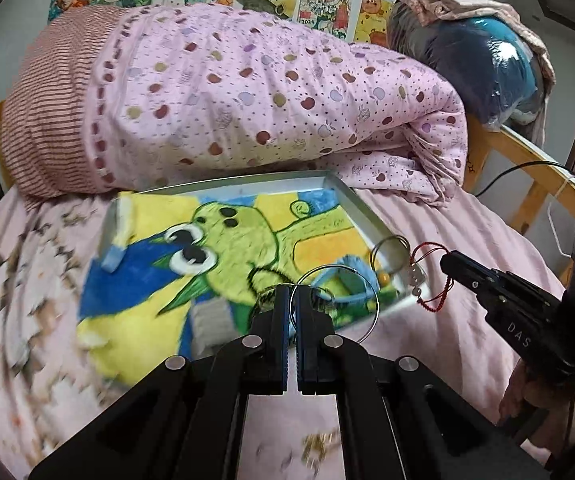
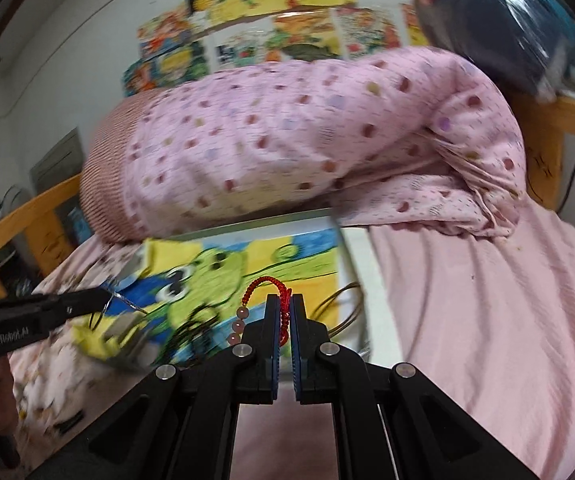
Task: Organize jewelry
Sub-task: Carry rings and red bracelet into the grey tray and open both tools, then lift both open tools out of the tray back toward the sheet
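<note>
My left gripper [image 1: 292, 294] is shut on a thin silver bangle [image 1: 367, 328], held above the near edge of a shallow metal tray [image 1: 361, 204] lined with a green cartoon drawing. My right gripper [image 2: 285, 304] is shut on a red cord bracelet [image 2: 263, 282] with pink beads [image 2: 239, 322], held above the tray's [image 2: 353, 248] right edge. The right gripper also shows in the left wrist view [image 1: 447, 262], with the bracelet [image 1: 427, 280] dangling from it. Another silver bangle [image 1: 389, 254] and a blue hair tie [image 1: 351, 298] lie in the tray. The left gripper shows at the left of the right wrist view [image 2: 105, 298].
The tray lies on a pink bedsheet [image 1: 427, 344]. A rolled pink dotted quilt [image 1: 247, 96] sits behind it. A wooden bed rail [image 1: 527, 160] and a black cable [image 1: 527, 166] run along the right. A dark plastic-wrapped bundle [image 1: 467, 56] lies at the back right.
</note>
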